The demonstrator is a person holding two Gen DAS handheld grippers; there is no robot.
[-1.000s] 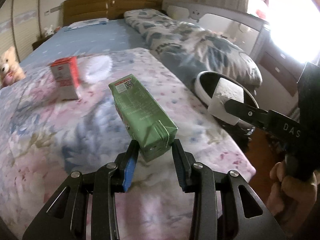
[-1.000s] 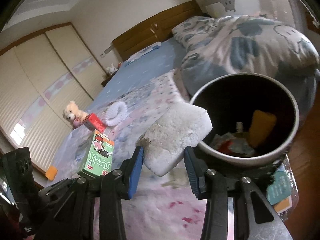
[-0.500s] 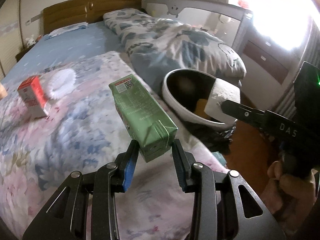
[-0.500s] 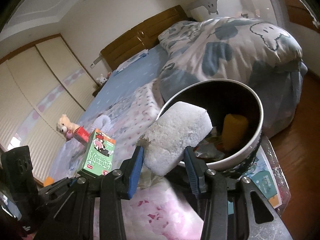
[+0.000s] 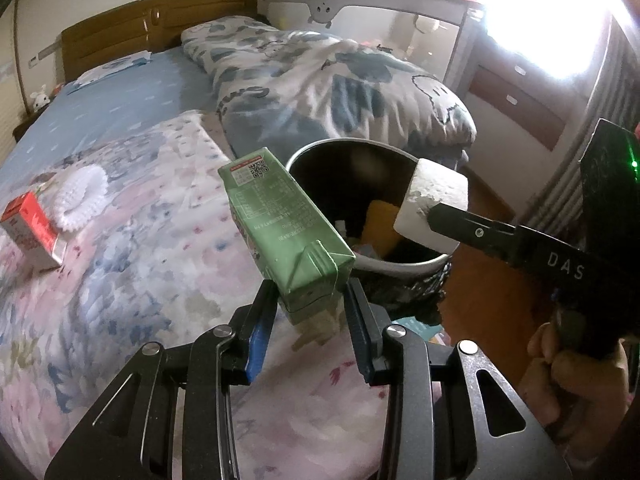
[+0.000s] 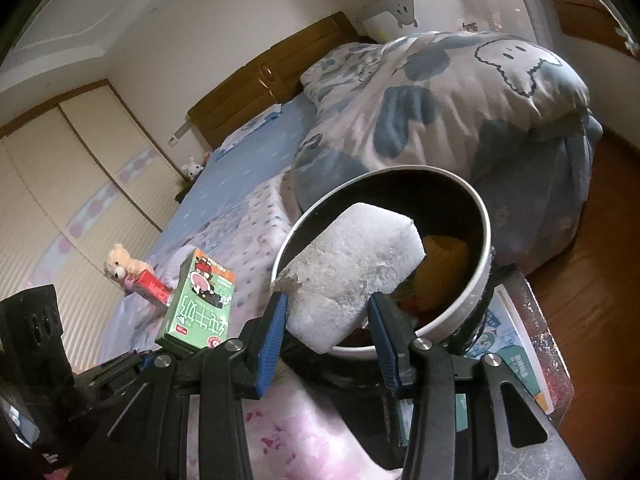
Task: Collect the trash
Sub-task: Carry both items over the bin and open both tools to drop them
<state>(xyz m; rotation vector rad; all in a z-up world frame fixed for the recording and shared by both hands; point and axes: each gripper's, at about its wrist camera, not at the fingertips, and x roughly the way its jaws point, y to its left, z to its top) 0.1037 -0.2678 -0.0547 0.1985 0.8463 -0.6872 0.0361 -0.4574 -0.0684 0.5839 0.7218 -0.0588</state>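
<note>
Left tongs [image 5: 308,312] clamp a green rectangular milk carton [image 5: 280,224] above the floral bed's edge [image 5: 160,280]. Right tongs [image 6: 326,320] grip a white foam block [image 6: 348,268] over the round metal-rimmed bin [image 6: 486,240] at 2 o'clock, nearer than before. Bin contents are partly hidden. A small red carton [image 5: 32,232] lies at 9 o'clock.

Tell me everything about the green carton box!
The green rectangular drink carton looks like coated paper. One side carries small print and a square code label, another cartoon pictures and big white letters. Its folded end flap points toward the left gripper, whose blue-padded fingers clamp that end. It tilts up in the air above the flowery bedspread, beside the round trash bin, touching nothing else.
</note>
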